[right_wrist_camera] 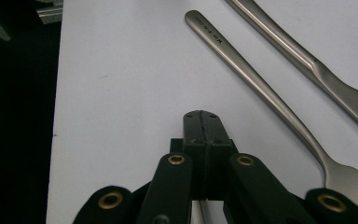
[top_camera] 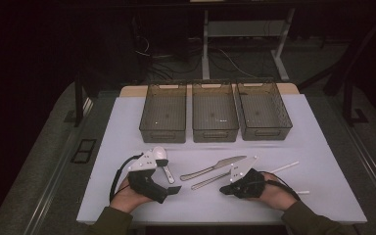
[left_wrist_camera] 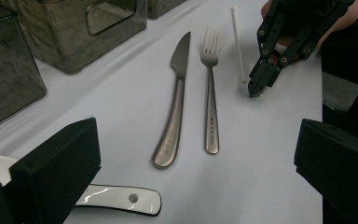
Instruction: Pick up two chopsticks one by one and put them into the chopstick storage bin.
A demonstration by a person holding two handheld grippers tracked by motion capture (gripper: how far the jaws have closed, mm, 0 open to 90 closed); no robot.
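a white table point(top_camera: 127, 122) carries three clear bins point(top_camera: 215, 117) in a row at its far side, well beyond both grippers. a knife point(top_camera: 213, 169) and fork point(top_camera: 210, 180) lie side by side between the left gripper point(top_camera: 174, 189) and right gripper point(top_camera: 223, 189). a white spoon point(top_camera: 162, 161) lies under the left one; white sticks point(top_camera: 284, 168) lie past the right.

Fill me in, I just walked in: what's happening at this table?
A person holds a tool in each hand over cutlery on a white table. The right tool is shut on nothing beside the fork. The left tool is open near a white spoon. The knife lies untouched, three bins behind.
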